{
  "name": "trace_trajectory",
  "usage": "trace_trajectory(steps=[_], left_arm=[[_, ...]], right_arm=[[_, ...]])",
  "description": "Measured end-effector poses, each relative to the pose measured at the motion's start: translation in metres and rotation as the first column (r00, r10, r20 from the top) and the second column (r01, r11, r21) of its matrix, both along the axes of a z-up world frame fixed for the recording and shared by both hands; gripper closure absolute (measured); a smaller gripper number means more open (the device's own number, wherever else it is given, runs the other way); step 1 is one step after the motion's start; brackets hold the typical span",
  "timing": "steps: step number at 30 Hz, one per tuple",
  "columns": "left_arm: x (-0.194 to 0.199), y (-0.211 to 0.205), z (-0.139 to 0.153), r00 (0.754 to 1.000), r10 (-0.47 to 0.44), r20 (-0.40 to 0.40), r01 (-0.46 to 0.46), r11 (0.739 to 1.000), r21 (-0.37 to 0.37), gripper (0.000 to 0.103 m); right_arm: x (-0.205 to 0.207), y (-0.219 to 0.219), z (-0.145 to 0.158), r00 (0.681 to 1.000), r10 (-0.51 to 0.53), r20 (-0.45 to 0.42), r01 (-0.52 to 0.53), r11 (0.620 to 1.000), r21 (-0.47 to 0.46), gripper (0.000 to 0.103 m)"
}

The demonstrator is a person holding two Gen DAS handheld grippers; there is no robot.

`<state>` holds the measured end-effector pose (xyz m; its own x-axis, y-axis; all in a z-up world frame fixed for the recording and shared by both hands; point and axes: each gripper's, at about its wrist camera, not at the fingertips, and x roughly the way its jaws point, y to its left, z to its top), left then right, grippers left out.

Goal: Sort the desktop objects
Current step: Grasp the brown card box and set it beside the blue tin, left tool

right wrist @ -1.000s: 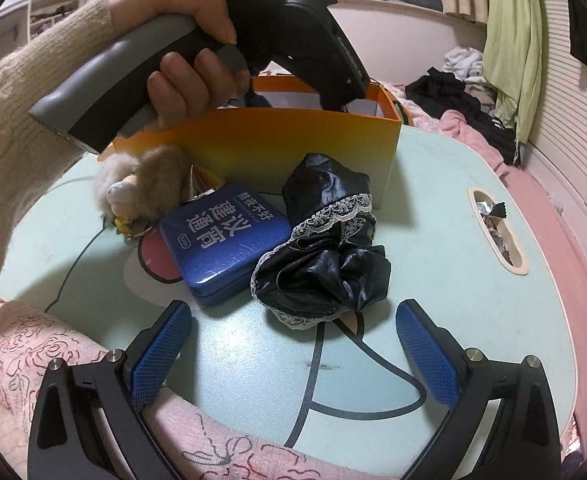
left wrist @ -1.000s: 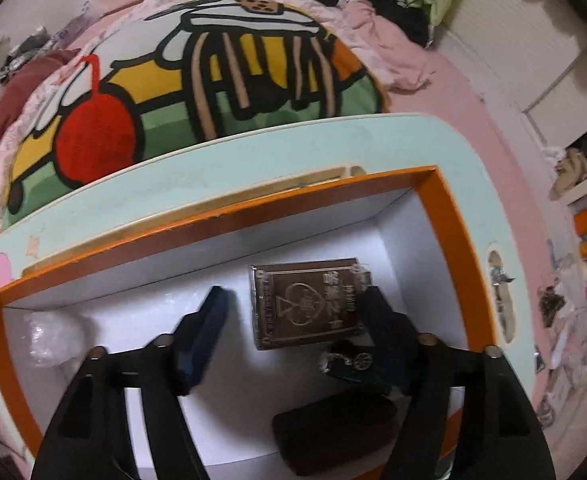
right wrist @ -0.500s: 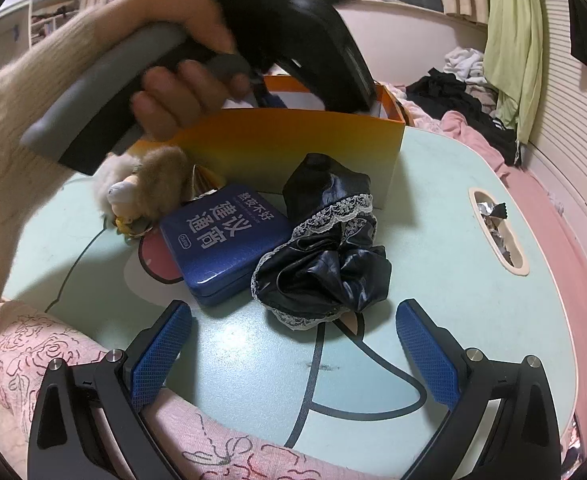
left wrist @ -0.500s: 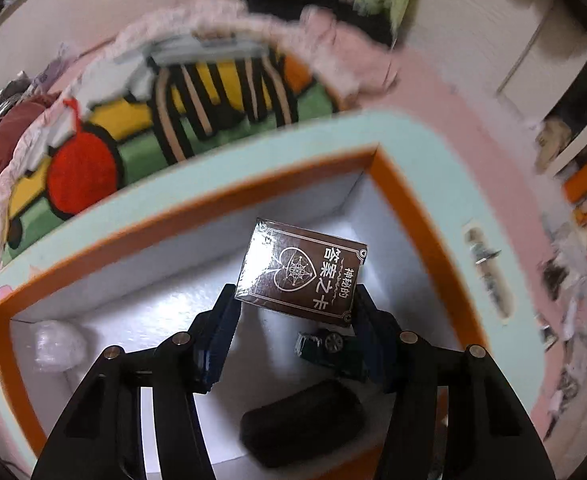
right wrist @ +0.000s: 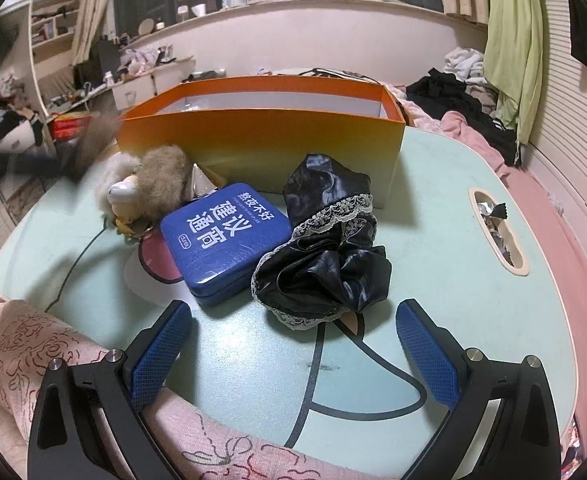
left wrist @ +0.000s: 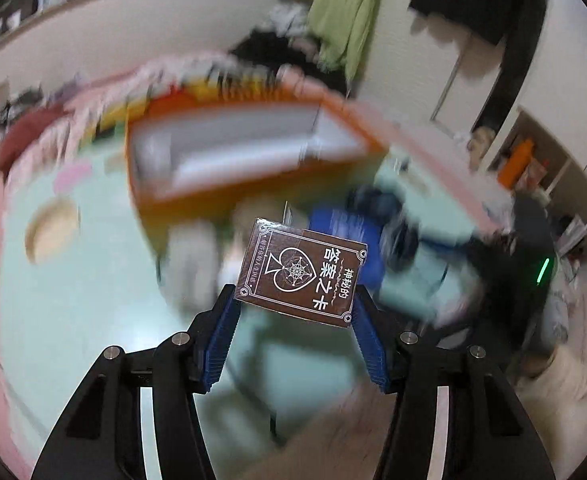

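My left gripper [left wrist: 295,312] is shut on a brown card box [left wrist: 301,272] with white lettering, held in the air over the pale green table [left wrist: 73,300]; the background is motion-blurred. The orange box [left wrist: 253,184] lies beyond it. In the right wrist view the orange box [right wrist: 261,148] stands at the table's back. In front of it lie a blue tin [right wrist: 223,240], a black lace-trimmed cloth [right wrist: 325,256] and a furry toy [right wrist: 145,188]. My right gripper [right wrist: 293,344] stands open just short of the tin and cloth, with nothing between its fingers.
A pink patterned cloth [right wrist: 53,360] lies over the table's near edge. A slot in the table [right wrist: 497,236] at the right holds foil wrappers. Clothes are piled on the bed [right wrist: 465,104] behind. A blurred dark shape [right wrist: 33,156] crosses the left edge.
My left gripper shut on the brown card box inside the orange box, lifted it out and swung it over the table. The hand with the left gripper left the right wrist view.
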<state>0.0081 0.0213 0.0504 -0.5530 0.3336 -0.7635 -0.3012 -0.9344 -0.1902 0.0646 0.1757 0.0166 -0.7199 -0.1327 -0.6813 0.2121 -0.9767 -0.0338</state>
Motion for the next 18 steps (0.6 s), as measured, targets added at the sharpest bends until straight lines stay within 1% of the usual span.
trace_trajectory(steps=[2, 4, 6, 7, 8, 9, 10, 11, 12, 13, 15, 16, 17, 18], left_arm=[[0.011, 0.000, -0.011, 1.000, -0.007, 0.010, 0.007, 1.000, 0.006, 0.045], [0.004, 0.006, -0.016, 1.000, 0.008, 0.011, -0.008, 1.000, 0.005, 0.045], [0.001, 0.009, -0.011, 0.998, 0.052, -0.028, -0.051, 0.999, 0.009, 0.044], [0.002, 0.009, -0.005, 0.995, 0.075, -0.066, -0.073, 0.997, 0.026, 0.043], [0.004, 0.006, 0.001, 0.988, 0.107, -0.112, -0.101, 0.993, 0.057, 0.036], [0.009, 0.002, 0.005, 0.980, 0.137, -0.147, -0.125, 0.989, 0.084, 0.023], [0.015, -0.001, 0.008, 0.972, 0.158, -0.174, -0.142, 0.985, 0.099, 0.017], [0.021, -0.002, 0.008, 0.969, 0.158, -0.187, -0.144, 0.986, 0.084, 0.016], [0.024, -0.001, 0.005, 0.973, 0.145, -0.178, -0.139, 0.989, 0.046, 0.016], [0.031, 0.002, 0.000, 0.980, 0.126, -0.155, -0.129, 0.992, -0.012, 0.016], [0.043, 0.005, -0.014, 0.986, 0.109, -0.129, -0.119, 0.991, -0.068, 0.016], [0.050, 0.007, -0.026, 0.988, 0.103, -0.112, -0.115, 0.987, -0.108, 0.016], [0.055, 0.010, -0.033, 0.984, 0.105, -0.144, -0.125, 0.983, -0.135, 0.012], [0.063, 0.013, -0.036, 0.967, 0.125, -0.222, -0.160, 0.975, -0.151, 0.007]], right_arm=[[0.000, 0.000, 0.000, 1.000, 0.000, 0.000, 0.000, 1.000, 0.000, 0.001], [0.001, -0.002, 0.000, 1.000, 0.000, 0.000, 0.000, 1.000, 0.000, 0.001], [0.000, 0.000, 0.000, 1.000, -0.001, -0.001, 0.001, 1.000, -0.001, 0.001], [0.000, 0.000, 0.000, 1.000, -0.001, 0.000, 0.001, 1.000, 0.000, 0.001], [0.000, 0.000, 0.000, 1.000, -0.001, -0.001, 0.001, 1.000, 0.000, 0.001], [0.000, 0.000, 0.000, 1.000, -0.001, -0.001, 0.001, 1.000, 0.000, 0.001], [0.001, -0.002, 0.000, 1.000, -0.001, -0.001, 0.001, 1.000, -0.001, 0.001], [0.001, 0.000, 0.000, 1.000, -0.002, -0.001, 0.002, 1.000, -0.001, 0.001], [0.001, -0.001, 0.000, 1.000, -0.002, -0.001, 0.002, 1.000, 0.000, 0.001], [0.001, -0.002, 0.000, 1.000, -0.002, -0.001, 0.002, 1.000, 0.000, 0.001], [0.000, 0.001, 0.000, 1.000, -0.003, -0.001, 0.003, 1.000, -0.001, 0.001], [0.001, 0.001, 0.000, 1.000, -0.003, -0.001, 0.003, 1.000, -0.001, 0.001], [0.000, 0.001, 0.000, 1.000, -0.002, 0.000, 0.002, 1.000, 0.001, 0.001], [0.002, -0.001, 0.000, 1.000, 0.000, -0.003, 0.000, 1.000, 0.004, 0.001]])
